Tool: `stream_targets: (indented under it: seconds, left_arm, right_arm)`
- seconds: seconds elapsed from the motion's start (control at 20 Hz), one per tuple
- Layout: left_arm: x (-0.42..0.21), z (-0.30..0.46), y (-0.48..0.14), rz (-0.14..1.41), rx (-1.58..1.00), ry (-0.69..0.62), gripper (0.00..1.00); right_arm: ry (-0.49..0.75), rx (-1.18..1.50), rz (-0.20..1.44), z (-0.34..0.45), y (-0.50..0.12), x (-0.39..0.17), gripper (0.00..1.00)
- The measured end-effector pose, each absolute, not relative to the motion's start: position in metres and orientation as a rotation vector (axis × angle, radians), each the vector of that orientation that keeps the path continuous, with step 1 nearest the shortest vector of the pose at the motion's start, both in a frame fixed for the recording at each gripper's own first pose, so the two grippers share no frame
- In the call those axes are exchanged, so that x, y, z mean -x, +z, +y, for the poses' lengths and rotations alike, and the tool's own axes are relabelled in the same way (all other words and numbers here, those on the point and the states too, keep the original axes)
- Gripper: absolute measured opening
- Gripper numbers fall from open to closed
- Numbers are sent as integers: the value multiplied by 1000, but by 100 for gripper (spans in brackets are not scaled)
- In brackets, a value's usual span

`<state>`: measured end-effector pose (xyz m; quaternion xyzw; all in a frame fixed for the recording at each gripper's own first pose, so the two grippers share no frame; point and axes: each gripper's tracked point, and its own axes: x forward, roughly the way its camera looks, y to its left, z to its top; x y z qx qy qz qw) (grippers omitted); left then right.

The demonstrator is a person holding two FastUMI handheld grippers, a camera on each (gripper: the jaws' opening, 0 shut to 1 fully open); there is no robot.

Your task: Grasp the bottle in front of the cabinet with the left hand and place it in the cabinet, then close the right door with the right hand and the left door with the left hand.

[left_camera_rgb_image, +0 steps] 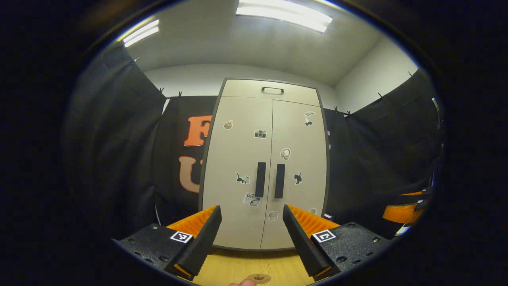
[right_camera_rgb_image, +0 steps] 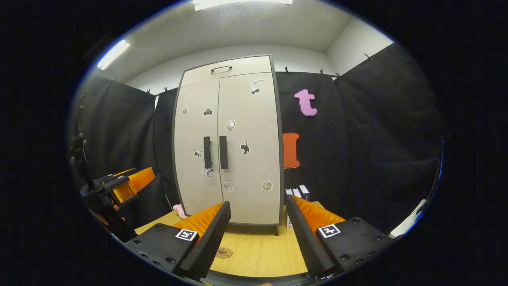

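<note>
The tall beige cabinet (left_camera_rgb_image: pixel 238 159) stands on the wooden table (left_camera_rgb_image: pixel 274 264) straight ahead in the left gripper view, with both doors shut flush and their two dark handles (left_camera_rgb_image: pixel 260 179) side by side at the centre seam. My left gripper (left_camera_rgb_image: pixel 251 207) is open a short way in front of the doors, holding nothing. In the right gripper view the same cabinet (right_camera_rgb_image: pixel 246 119) stands a little left of centre, doors shut. My right gripper (right_camera_rgb_image: pixel 258 200) is open and apart from it. The left gripper (right_camera_rgb_image: pixel 123 184) appears at that view's left edge.
Several small boxes (right_camera_rgb_image: pixel 298 192) stand by the cabinet's right foot and a pink object (right_camera_rgb_image: pixel 180 210) lies at its left foot. A round brown disc (right_camera_rgb_image: pixel 224 252) lies on the table (right_camera_rgb_image: pixel 258 254) before the cabinet. Black cloth walls close in on both sides. A fingertip (left_camera_rgb_image: pixel 243 283) shows at the bottom edge.
</note>
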<state>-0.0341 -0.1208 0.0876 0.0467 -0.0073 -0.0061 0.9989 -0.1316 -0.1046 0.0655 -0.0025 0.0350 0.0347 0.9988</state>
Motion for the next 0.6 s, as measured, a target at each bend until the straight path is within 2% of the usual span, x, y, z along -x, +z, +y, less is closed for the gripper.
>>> stream_targets:
  seconds: [0.3,0.6]
  left_arm:
    - [103,-144,94,16,-31,2,94]
    - [139,-155,100,24,-41,20,95]
  right_arm:
    - [103,8,58,-111,71,194,95]
    - [135,1,57,-117,70,233,95]
